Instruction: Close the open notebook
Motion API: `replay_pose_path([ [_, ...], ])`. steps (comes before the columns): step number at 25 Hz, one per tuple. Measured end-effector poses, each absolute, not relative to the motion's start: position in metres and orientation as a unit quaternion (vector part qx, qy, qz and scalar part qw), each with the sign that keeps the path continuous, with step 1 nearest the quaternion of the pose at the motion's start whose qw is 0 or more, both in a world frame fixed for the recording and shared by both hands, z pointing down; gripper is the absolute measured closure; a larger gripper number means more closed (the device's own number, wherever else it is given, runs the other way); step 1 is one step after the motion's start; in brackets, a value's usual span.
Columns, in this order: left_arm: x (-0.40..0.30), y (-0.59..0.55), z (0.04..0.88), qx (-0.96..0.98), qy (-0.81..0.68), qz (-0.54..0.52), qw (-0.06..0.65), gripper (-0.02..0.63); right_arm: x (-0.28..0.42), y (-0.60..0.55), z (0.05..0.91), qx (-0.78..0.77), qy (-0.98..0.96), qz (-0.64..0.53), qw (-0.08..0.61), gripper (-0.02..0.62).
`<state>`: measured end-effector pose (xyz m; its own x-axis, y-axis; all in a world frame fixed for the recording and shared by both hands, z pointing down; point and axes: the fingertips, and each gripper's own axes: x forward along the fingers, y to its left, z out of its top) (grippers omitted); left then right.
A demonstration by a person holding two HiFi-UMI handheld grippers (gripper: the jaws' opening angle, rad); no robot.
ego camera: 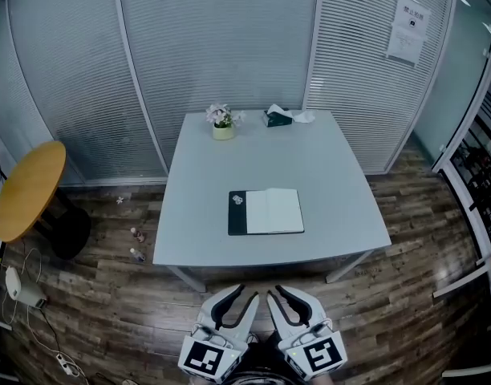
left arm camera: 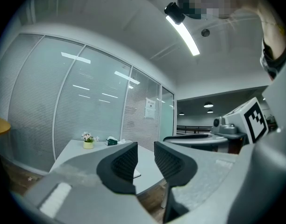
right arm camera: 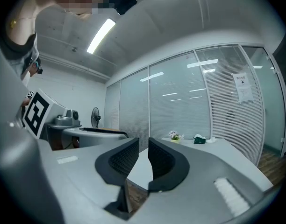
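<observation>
Head view: saw a grey table (ego camera: 326, 159) with the notebook (ego camera: 265, 212) lying open and flat near its front edge, well ahead of both grippers. Found the left gripper (ego camera: 247, 293) with jaws moderately apart and the right gripper (ego camera: 276, 291) parted only narrowly, neither holding anything. Judged the notebook light, thin and liable to slide, so best pinched at the outer edge of its dark cover (ego camera: 237, 212).
</observation>
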<state>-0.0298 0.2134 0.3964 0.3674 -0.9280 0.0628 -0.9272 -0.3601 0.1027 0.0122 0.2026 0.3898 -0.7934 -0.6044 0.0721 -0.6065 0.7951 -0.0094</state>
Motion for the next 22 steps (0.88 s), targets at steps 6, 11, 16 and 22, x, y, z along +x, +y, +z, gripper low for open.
replay_pose_path([
  [6,-0.044,0.209,0.399,0.819,-0.57,-0.004,0.071,0.502,-0.004,0.194,0.392,0.309,-0.95,0.021,0.037,0.531],
  [11,-0.056,0.195,0.403,0.813,-0.577,-0.004,0.075,0.502,-0.018,0.181,0.39,0.3,-0.953,0.017,0.04,0.525],
  [16,-0.062,0.177,0.408,0.811,-0.58,-0.004,0.08,0.502,-0.025,0.163,0.392,0.295,-0.955,0.02,0.041,0.522],
  [22,-0.072,0.142,0.41,0.805,-0.587,-0.001,0.084,0.502,-0.033,0.126,0.393,0.292,-0.955,0.026,0.036,0.515],
])
